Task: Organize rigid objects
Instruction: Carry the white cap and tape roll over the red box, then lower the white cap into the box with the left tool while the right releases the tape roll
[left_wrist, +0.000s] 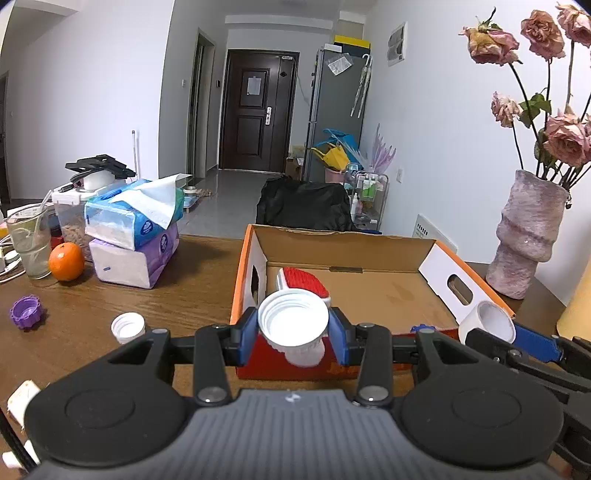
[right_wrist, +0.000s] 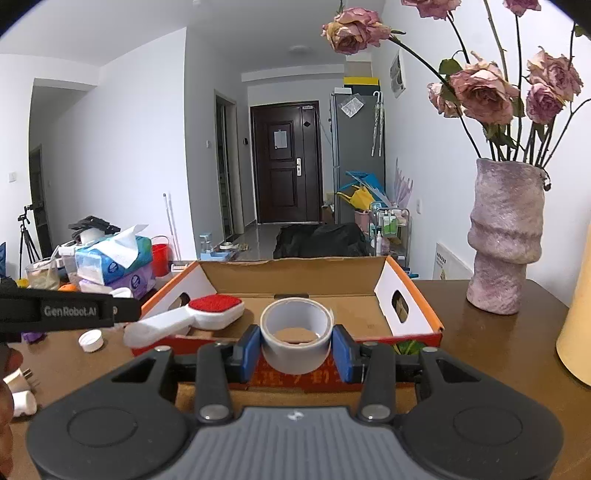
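Both tongs are carrying their loads toward the box.

The left tongs (left_wrist: 293, 334) are pinching a white ribbed cap (left_wrist: 293, 326), and the right tongs (right_wrist: 295, 349) are pinching a roll of white tape (right_wrist: 295, 334), its hole facing up. Both are hovering at the near wall of the cardboard box (right_wrist: 406, 314) on the counter (left_wrist: 192, 291), which is lying straight ahead, already holding a red-topped brush (right_wrist: 214, 310) at its left. The release, I judge, is needing only a short reach forward over that wall.

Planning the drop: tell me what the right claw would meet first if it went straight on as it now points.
Probably the near wall of the cardboard box. The right claw, shut on the tape roll, sits just before it and points slightly downward; depth is unclear, so it might clear the rim.
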